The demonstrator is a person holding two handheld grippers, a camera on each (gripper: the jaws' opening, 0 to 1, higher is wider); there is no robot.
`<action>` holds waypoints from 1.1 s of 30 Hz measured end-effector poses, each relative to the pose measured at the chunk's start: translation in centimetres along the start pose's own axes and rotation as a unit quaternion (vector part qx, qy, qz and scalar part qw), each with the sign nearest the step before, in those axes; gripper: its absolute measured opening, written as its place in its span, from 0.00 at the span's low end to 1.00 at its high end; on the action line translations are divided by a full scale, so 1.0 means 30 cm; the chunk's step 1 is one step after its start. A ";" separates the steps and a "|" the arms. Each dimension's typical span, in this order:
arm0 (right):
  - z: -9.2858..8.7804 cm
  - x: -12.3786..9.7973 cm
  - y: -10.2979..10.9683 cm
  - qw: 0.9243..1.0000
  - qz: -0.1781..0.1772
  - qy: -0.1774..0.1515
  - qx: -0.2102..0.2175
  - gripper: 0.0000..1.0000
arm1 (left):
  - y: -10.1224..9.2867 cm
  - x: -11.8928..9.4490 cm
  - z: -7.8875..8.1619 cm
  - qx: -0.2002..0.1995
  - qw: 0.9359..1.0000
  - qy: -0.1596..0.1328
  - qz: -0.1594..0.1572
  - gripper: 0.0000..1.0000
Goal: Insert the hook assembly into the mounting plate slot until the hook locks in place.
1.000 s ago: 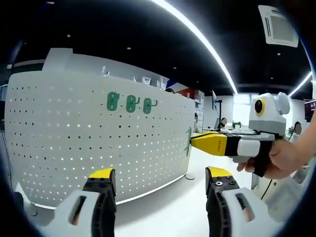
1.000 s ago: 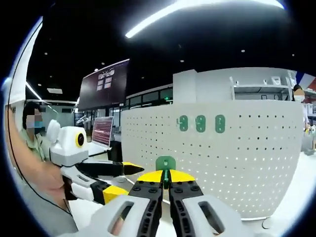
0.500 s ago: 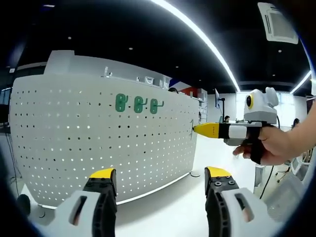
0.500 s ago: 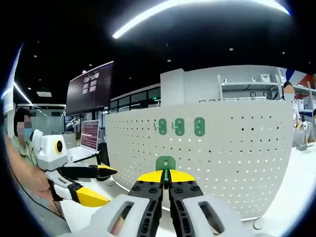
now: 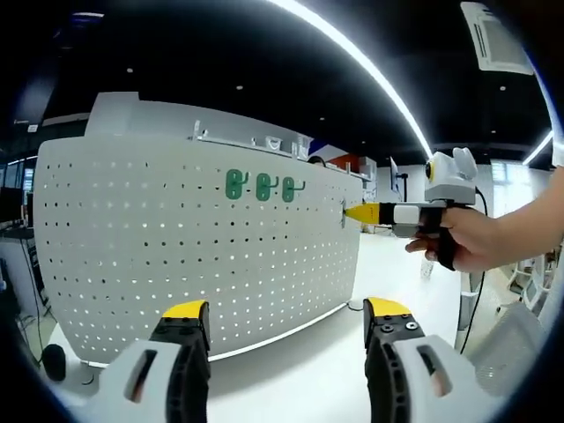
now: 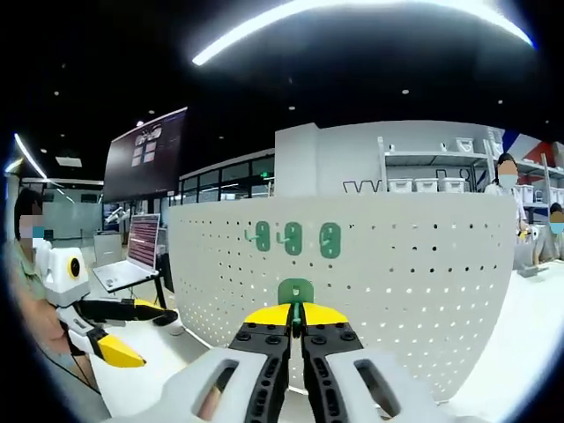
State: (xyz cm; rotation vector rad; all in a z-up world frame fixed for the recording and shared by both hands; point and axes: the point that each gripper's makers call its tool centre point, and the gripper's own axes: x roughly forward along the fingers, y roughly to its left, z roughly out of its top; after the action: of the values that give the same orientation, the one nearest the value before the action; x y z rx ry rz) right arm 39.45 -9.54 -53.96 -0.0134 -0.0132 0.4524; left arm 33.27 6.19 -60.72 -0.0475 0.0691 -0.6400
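Hook assembly (image 6: 295,293), a small green plastic piece with a rounded top, was pinched between the closed yellow-tipped fingers of the right gripper (image 6: 296,322), standing upright just above the fingertips in the right gripper view. Beyond it stood the mounting plate (image 6: 397,282), a wide white pegboard panel dotted with rows of small holes, upright on a white desk (image 5: 300,370). Three more green hooks (image 6: 293,238) hung side by side in a row near the top of the panel, above the held hook in that view. In the left gripper view the same panel (image 5: 176,256) curved across the left and centre, with the three green hooks (image 5: 263,186) high on its face. The left gripper (image 5: 286,322) had its fingers spread wide apart with nothing between them, low before the foot of the panel. At the right of that view a person's hand (image 5: 467,242) held the right gripper (image 5: 352,212) level, its yellow tip close to the panel's right edge; whether it touched could not be told. A long bright ceiling light strip (image 5: 352,62) ran overhead against a dark ceiling.
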 end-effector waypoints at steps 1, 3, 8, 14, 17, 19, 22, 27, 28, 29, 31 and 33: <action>0.002 0.003 -0.005 1.000 -0.002 0.000 -0.003 0.01 | 0.003 -0.004 -0.001 0.001 1.000 0.001 0.002 0.73; 0.006 0.012 -0.020 1.000 -0.009 0.002 -0.014 0.01 | 0.010 -0.015 -0.003 0.000 1.000 0.002 0.006 0.73; 0.023 0.030 -0.058 1.000 -0.027 -0.001 -0.017 0.01 | 0.025 -0.035 -0.004 0.001 1.000 0.002 0.013 0.73; 0.041 0.054 -0.101 0.999 -0.040 -0.004 -0.015 0.01 | 0.040 -0.054 -0.004 0.006 1.000 0.004 0.021 0.73; 0.048 0.066 -0.120 0.999 -0.047 -0.007 -0.012 0.01 | 0.057 -0.068 -0.003 0.002 1.000 0.002 0.028 0.73; 0.058 0.075 -0.134 0.999 -0.053 -0.010 -0.007 0.01 | 0.064 -0.073 -0.003 0.005 1.000 0.002 0.031 0.73; 0.072 0.089 -0.143 0.998 -0.058 -0.011 -0.011 0.01 | 0.076 -0.086 0.001 0.003 0.999 0.001 0.035 0.73; 0.092 0.122 -0.177 0.997 -0.070 -0.014 -0.021 0.01 | 0.084 -0.101 0.004 0.006 0.999 0.001 0.040 0.72; 0.093 0.125 -0.182 0.997 -0.072 -0.014 -0.022 0.01 | 0.085 -0.103 0.004 0.007 0.999 0.001 0.041 0.72; 0.096 0.129 -0.190 0.997 -0.074 -0.014 -0.023 0.01 | 0.086 -0.105 0.004 0.008 0.999 0.001 0.041 0.72; 0.097 0.132 -0.201 0.996 -0.079 -0.014 -0.025 0.01 | 0.090 -0.112 0.006 0.006 0.999 0.000 0.044 0.72; 0.098 0.140 -0.212 0.996 -0.081 -0.014 -0.027 0.01 | 0.094 -0.117 0.010 0.002 0.999 -0.002 0.047 0.72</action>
State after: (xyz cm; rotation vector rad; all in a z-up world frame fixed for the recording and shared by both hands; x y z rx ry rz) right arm 45.96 -13.39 -50.87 -0.0591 -0.0537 0.2889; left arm 32.17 10.57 -60.42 -0.0412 0.0661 -0.5455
